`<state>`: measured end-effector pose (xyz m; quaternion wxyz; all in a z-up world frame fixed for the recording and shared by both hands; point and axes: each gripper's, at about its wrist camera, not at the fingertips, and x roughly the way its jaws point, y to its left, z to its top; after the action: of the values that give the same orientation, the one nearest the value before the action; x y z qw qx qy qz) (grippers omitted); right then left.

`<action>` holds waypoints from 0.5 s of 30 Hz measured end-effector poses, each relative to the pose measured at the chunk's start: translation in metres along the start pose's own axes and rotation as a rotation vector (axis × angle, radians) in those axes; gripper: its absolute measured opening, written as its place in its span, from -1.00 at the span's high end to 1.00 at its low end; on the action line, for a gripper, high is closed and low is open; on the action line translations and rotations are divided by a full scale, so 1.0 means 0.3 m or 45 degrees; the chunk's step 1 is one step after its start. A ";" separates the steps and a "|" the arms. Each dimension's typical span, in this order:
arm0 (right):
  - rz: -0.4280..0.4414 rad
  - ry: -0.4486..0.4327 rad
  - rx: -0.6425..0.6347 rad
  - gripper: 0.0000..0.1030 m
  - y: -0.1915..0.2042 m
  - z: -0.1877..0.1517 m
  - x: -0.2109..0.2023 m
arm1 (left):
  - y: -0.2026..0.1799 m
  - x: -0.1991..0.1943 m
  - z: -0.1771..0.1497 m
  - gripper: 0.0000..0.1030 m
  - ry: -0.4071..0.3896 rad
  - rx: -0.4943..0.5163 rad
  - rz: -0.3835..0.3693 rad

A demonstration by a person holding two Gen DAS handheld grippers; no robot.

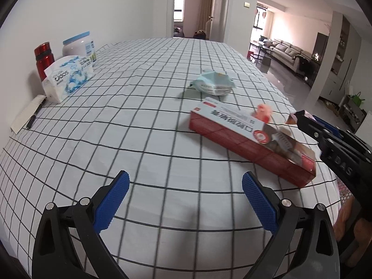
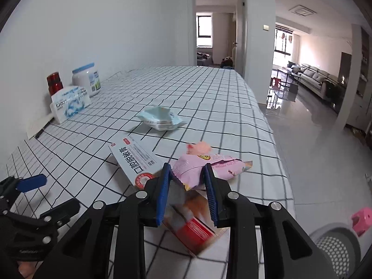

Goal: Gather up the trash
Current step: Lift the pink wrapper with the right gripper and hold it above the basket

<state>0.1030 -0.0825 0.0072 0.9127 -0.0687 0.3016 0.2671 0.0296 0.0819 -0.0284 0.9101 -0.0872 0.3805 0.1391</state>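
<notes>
Blue bumpy pads line the black plastic left tongs [image 1: 186, 200], which hang spread apart over the desk [image 1: 139, 139] with nothing between them. The desk wears a soft white cloth with thin black lines crossing in squares.

The right tongs [image 2: 187, 193] are clenched on a crinkly pink wrapper [image 2: 209, 165]. The wrapper is shiny and puffy, with a zigzag edge on its far end, and it sits squeezed between the two blue pads, just above a long red and white cardboard box [image 2: 137, 162]. The box is flat and straight-edged and lies on the cloth under the tongs.

A little past the box lies a crumpled pale blue wrapper [image 2: 160, 118], open like a small bowl, well apart from the pink one.

Farther off, by the white wall, stand a soft white and blue tissue pack [image 2: 69, 104], a shiny red bottle [image 2: 54, 84] and a round white jar [image 2: 87, 81] with a blue lid. A dark pen [image 1: 34, 115] lies on a paper pad near them.
</notes>
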 end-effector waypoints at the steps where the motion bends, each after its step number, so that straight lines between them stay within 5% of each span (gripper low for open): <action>1: 0.000 -0.010 0.011 0.44 -0.011 -0.005 -0.019 | -0.008 0.000 0.003 -0.86 0.000 0.005 -0.006; 15: -0.127 -0.071 0.080 0.44 -0.138 -0.086 -0.173 | -0.154 0.036 0.074 -0.86 -0.001 0.025 -0.039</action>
<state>0.0766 -0.1482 0.0152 0.9346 -0.0476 0.2806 0.2134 0.0665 0.0460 -0.0184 0.9131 -0.0841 0.3801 0.1214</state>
